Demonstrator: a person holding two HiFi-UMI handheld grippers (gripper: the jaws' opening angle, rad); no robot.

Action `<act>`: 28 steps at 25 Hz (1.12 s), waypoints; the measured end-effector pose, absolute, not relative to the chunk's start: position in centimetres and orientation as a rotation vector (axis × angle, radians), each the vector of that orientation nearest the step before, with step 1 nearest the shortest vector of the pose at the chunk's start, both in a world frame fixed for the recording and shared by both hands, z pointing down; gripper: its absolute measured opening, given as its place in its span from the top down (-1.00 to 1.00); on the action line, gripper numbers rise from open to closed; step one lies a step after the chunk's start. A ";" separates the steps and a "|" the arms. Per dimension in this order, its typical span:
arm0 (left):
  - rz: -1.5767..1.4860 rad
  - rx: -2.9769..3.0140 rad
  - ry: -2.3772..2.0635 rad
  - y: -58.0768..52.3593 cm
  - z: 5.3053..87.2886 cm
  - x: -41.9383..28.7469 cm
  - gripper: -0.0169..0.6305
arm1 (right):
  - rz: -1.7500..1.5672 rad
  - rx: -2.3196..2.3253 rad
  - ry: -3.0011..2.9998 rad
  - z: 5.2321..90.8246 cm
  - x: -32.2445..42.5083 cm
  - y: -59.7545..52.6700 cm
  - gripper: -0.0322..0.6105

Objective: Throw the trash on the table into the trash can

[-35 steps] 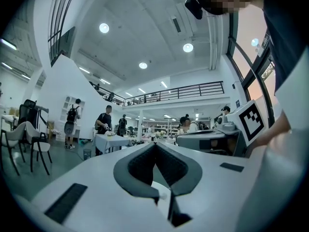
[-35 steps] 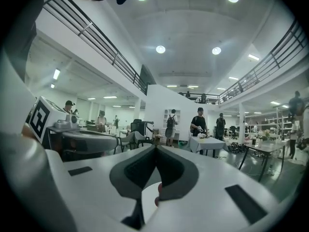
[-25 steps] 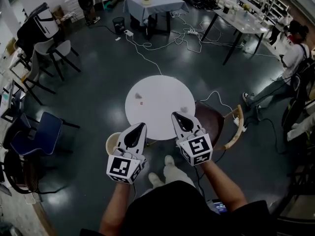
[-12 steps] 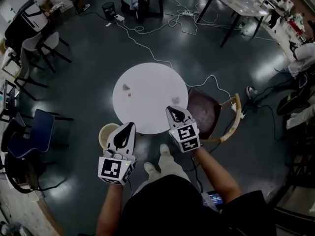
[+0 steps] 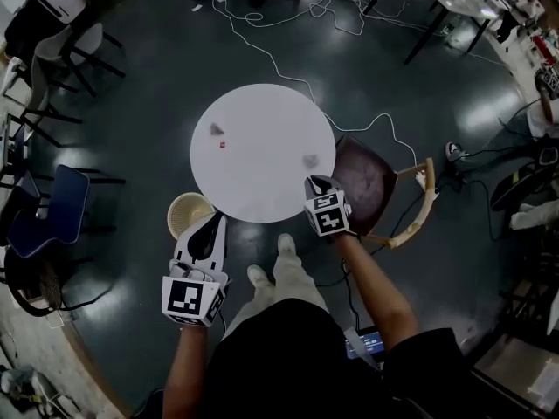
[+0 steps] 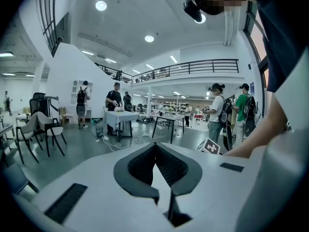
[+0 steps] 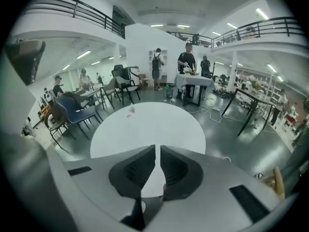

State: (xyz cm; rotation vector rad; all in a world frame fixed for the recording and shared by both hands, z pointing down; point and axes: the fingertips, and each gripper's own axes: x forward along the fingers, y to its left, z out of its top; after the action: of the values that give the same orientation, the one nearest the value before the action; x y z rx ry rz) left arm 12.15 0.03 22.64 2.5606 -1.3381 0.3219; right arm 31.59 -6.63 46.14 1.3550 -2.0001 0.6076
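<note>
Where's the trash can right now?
In the head view, the trash can stands on the floor at the lower-left edge of the round white table, just ahead of the left gripper.

The worktop [image 5: 262,173] is smooth, matt white; the dark floor [image 5: 157,85] is glossy with bright reflections. The back of the chair [image 5: 428,201] looks wooden. The left claw [image 5: 214,219] and right claw [image 5: 314,181] look like matt white plastic with ribbed black pads [image 7: 137,170].

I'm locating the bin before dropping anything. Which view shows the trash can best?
The head view: the trash can stands on the floor beside the round table, its open top visible. Neither gripper view shows it.
</note>
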 end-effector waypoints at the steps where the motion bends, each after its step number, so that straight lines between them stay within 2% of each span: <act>1: 0.333 2.550 -1.344 -0.1 23.1 12.4 0.90 | 0.624 1.348 -1.985 47.1 32.2 -7.0 0.83; 4: 0.368 2.538 -1.349 -0.6 24.5 12.9 0.90 | 0.677 1.321 -1.951 50.0 33.4 -8.2 0.54; 15: 0.433 2.446 -1.376 -3.8 28.7 14.6 0.90 | 0.684 1.287 -1.859 57.1 36.7 -13.8 0.24; 25: 0.466 2.401 -1.380 -6.4 31.0 15.5 0.90 | 0.708 1.293 -1.815 60.3 37.5 -16.7 0.21; 28: 0.482 2.394 -1.385 -6.7 31.6 15.3 0.90 | 0.698 1.273 -1.812 60.5 37.5 -16.8 0.32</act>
State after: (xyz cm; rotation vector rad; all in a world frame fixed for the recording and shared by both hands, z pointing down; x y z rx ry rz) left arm 15.32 -6.69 31.64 2.3939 -1.3845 0.4815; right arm 37.47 -16.82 60.52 1.2729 -1.8122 0.6980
